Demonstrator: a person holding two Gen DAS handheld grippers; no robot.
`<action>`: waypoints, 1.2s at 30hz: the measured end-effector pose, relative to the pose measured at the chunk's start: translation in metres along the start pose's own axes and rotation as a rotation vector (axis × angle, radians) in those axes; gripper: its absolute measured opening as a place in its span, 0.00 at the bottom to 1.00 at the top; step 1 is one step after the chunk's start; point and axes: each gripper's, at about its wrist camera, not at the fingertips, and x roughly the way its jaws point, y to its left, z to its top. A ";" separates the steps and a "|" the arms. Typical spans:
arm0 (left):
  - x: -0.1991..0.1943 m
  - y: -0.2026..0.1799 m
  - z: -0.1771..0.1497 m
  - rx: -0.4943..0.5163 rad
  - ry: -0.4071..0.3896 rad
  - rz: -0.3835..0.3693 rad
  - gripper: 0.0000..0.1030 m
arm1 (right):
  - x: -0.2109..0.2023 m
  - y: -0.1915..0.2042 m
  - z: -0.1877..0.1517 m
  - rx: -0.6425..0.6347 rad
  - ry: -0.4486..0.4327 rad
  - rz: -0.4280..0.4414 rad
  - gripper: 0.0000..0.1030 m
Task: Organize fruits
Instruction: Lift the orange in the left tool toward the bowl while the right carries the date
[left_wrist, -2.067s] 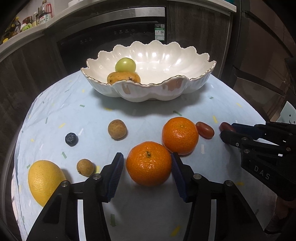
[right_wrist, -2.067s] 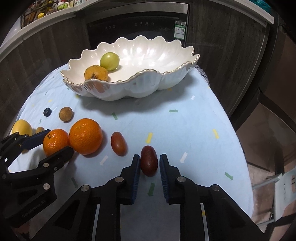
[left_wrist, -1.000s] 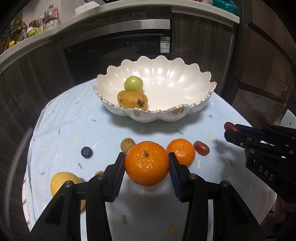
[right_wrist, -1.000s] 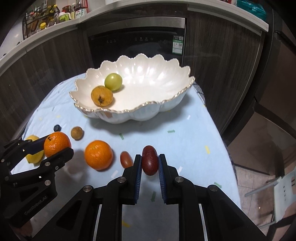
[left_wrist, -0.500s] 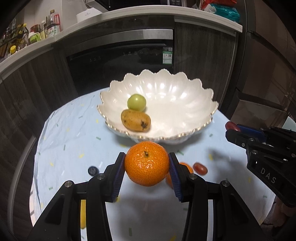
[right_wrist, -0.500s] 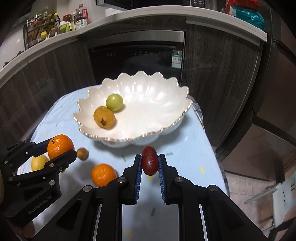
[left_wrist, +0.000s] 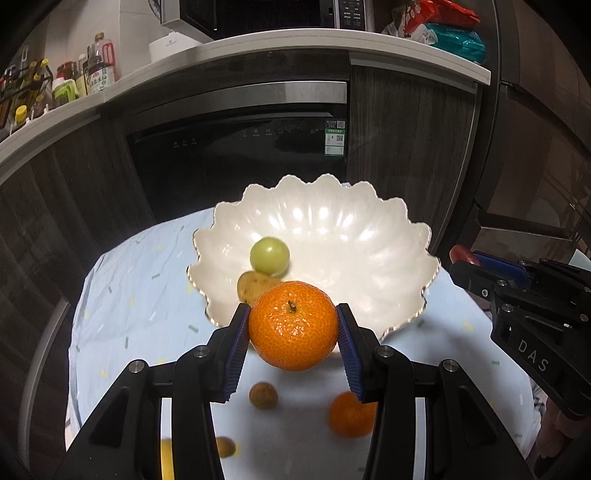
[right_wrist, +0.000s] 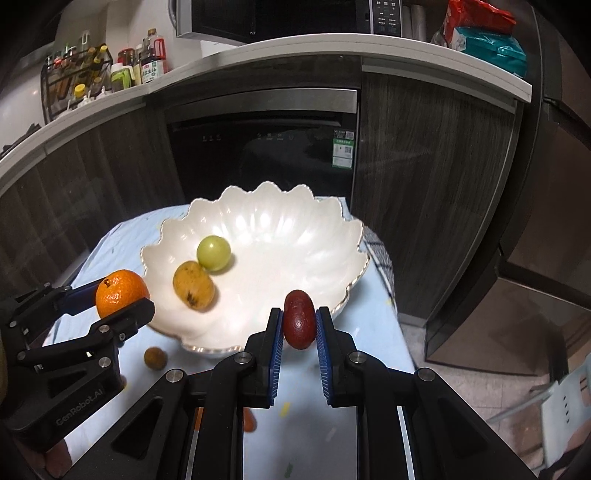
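Observation:
My left gripper (left_wrist: 292, 328) is shut on a large orange mandarin (left_wrist: 293, 325), held in the air just before the near rim of the white scalloped bowl (left_wrist: 369, 236). My right gripper (right_wrist: 298, 325) is shut on a dark red oval fruit (right_wrist: 298, 317), raised near the bowl's (right_wrist: 295, 221) right front rim. Inside the bowl lie a green round fruit (right_wrist: 213, 252) and a yellow-brown fruit (right_wrist: 192, 285). The right view also shows the left gripper (right_wrist: 110, 301) with the mandarin (right_wrist: 120, 291) left of the bowl.
On the light blue tablecloth (left_wrist: 122, 302) below lie a second mandarin (left_wrist: 349, 415), two small brown fruits (left_wrist: 262, 395) (left_wrist: 225, 446) and a yellow fruit's edge (left_wrist: 167, 458). Dark cabinets and an oven (left_wrist: 240, 155) stand behind the table. A floor drop lies to the right (right_wrist: 461, 387).
Both grippers have risen with their fruits and moved toward the bowl. The bowl now lies lower in both views, and the fruits left on the cloth have slid toward the bottom edge.

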 end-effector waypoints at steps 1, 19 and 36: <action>0.002 0.000 0.002 -0.002 -0.001 0.000 0.44 | 0.001 -0.001 0.002 -0.001 -0.001 -0.001 0.18; 0.044 0.002 0.025 -0.041 0.014 0.021 0.44 | 0.035 -0.015 0.027 0.020 -0.006 -0.032 0.18; 0.075 -0.009 0.030 -0.044 0.055 0.010 0.44 | 0.062 -0.020 0.032 0.021 0.024 -0.035 0.18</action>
